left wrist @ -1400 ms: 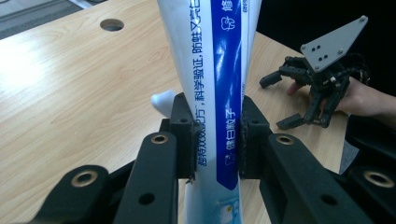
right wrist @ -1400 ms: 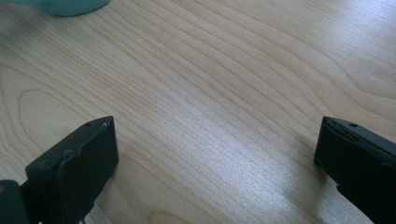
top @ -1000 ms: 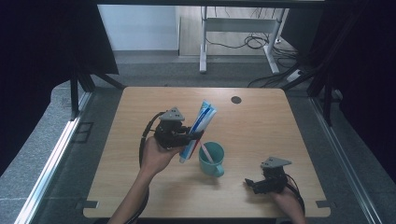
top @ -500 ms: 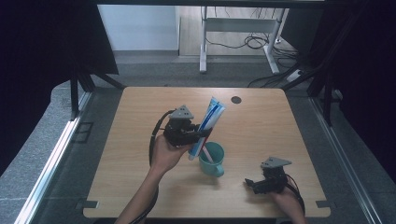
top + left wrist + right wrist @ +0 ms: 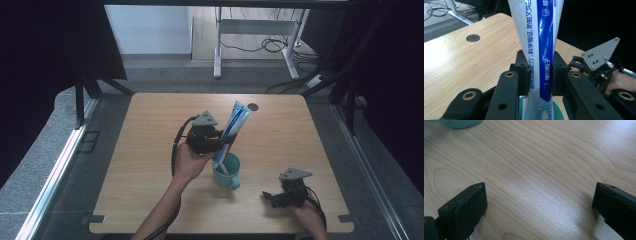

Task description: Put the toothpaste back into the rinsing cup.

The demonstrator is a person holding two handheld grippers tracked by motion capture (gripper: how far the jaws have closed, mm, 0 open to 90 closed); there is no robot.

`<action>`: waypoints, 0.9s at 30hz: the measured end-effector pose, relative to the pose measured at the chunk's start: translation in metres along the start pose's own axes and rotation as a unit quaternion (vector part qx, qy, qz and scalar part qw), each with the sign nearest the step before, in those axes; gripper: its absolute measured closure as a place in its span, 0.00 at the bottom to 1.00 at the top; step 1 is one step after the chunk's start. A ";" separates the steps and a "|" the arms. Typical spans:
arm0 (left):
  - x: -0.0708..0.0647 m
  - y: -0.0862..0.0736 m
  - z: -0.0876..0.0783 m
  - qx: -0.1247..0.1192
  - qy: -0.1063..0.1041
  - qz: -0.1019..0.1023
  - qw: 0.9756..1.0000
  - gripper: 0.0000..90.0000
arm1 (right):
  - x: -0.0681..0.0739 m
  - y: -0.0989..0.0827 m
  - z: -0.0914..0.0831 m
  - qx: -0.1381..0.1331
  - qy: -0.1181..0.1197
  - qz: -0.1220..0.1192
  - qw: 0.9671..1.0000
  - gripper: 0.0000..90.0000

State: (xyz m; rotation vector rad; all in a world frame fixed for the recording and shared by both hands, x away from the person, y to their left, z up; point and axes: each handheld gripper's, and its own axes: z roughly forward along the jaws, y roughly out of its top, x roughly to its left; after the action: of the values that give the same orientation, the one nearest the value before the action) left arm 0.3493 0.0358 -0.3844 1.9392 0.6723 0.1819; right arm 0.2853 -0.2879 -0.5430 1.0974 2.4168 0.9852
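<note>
Over the wooden table (image 5: pixel 150 150), my left gripper (image 5: pixel 539 75) clamped the toothpaste tube (image 5: pixel 541 45) above the teal cup (image 5: pixel 227 172), while my right gripper (image 5: pixel 539 202) lay spread wide.

**A:** so what kind of room is this? doesn't read as anyone's home to me

**B:** nah, looks like a lab or a recording booth in an office. The wooden desk (image 5: pixel 150 150) has a cable hole (image 5: pixel 253 106) near its far edge, black curtains (image 5: pixel 50 45) hang on both sides of the desk, and the floor around it is grey carpet (image 5: pixel 45 165). Beyond the desk's far edge there's a metal-legged table frame (image 5: pixel 250 30) with loose cables (image 5: pixel 270 45) lying under it.
</note>
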 end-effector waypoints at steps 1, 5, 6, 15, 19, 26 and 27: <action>0.001 -0.001 0.003 -0.003 0.000 -0.002 1.000 0.81 | 0.000 0.000 0.000 -0.001 -0.001 0.000 1.000 0.00; 0.001 -0.004 0.007 -0.006 0.000 -0.003 1.000 0.81 | 0.000 0.000 0.000 -0.002 -0.001 0.000 1.000 0.00; 0.001 -0.005 0.008 -0.006 0.001 -0.003 1.000 0.81 | 0.000 0.000 0.000 -0.002 -0.001 0.000 1.000 0.00; -0.002 -0.013 0.019 -0.008 0.003 0.001 1.000 0.81 | 0.000 0.000 0.000 -0.001 -0.001 0.000 1.000 0.00; -0.004 -0.016 0.022 -0.007 0.004 0.005 1.000 0.81 | 0.000 0.000 0.000 -0.001 -0.001 0.000 1.000 0.00; -0.005 -0.021 0.026 -0.006 0.005 0.006 1.000 0.81 | 0.000 0.000 0.000 -0.001 -0.001 -0.001 1.000 0.00; -0.005 -0.022 0.027 -0.006 0.005 0.007 1.000 0.81 | 0.000 0.000 0.000 -0.001 0.000 0.000 1.000 0.00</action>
State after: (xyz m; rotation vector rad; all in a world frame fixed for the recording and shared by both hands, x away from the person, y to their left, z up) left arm 0.3481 0.0192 -0.4151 1.9330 0.6634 0.2028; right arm 0.2853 -0.2877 -0.5433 1.0954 2.4144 0.9872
